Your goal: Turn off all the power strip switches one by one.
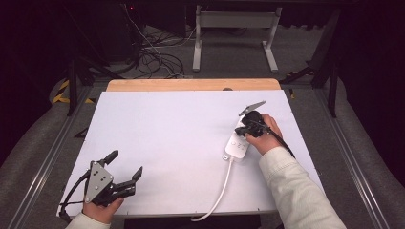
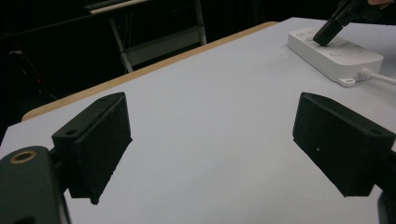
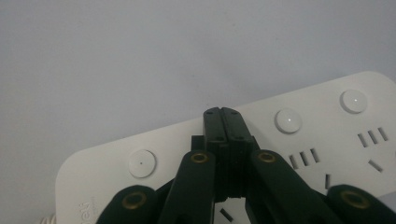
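Taking the power strip (image 1: 238, 141) as my landmark: nearest to me, well off to its left and at the near edge of the bench (image 1: 167, 138), my left gripper (image 1: 125, 171) rests with its jaws spread wide and nothing between them; in the left gripper view the strip (image 2: 334, 51) lies far ahead and to the right of those jaws, well apart from them. The white cord (image 1: 220, 191) runs from the strip's near end back toward me and over the bench's near edge. My right gripper (image 3: 222, 122) is the one at the strip, its jaws pressed flat together with nothing held, and the joined tips come down on the strip's top face. In the right gripper view they land in the row of round buttons, between one button (image 3: 142, 163) on one side and another (image 3: 287, 120) on the other; what lies directly under the tips I cannot tell. The strip's long axis runs away from me, tilted slightly, so the button row follows that line and any shift of the tips to a neighbouring button would, I judge, go along it. Beyond the strip's far end the bench lies bare up to its wooden back edge (image 1: 191, 85).
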A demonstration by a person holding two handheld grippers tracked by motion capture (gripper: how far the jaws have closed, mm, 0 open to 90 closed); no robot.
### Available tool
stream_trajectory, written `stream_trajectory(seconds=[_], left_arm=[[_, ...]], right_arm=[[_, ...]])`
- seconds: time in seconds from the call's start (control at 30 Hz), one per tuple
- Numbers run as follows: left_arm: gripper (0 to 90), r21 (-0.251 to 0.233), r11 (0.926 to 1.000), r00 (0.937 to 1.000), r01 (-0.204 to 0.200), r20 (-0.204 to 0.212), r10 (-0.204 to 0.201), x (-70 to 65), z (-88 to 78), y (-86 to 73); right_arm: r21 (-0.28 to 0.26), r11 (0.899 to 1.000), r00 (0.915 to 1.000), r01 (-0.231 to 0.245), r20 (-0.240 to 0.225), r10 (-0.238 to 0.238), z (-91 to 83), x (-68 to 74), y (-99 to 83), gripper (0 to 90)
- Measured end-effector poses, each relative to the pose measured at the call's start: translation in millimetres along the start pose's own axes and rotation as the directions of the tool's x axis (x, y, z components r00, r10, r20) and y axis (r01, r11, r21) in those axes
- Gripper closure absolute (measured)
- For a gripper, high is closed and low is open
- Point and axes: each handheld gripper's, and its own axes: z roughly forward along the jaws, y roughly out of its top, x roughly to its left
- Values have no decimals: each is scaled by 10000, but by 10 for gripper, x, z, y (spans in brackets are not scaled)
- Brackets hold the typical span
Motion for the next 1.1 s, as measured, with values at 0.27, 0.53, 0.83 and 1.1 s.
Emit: stream_trajectory(seconds=[0.27, 0.53, 0.83, 1.1], left_arm=[[121, -9, 10000, 10000, -59, 23, 59, 2, -2, 1], [121, -6, 10000, 10000, -74, 17, 74, -2, -3, 2], [121, -17, 10000, 10000, -58, 6, 58, -6, -10, 3], [121, -42, 10000, 10000, -83, 16, 83, 0, -10, 3]], right_arm=[[-34, 9999, 9999, -130, 34, 130, 12, 3, -9, 900], [-14, 9999, 9999, -109, 104, 109, 14, 13, -6, 900], [344, 9994, 9993, 43, 361, -56, 21, 56, 40, 900], [377, 9993, 9994, -45, 350, 32, 27, 54, 34, 900]])
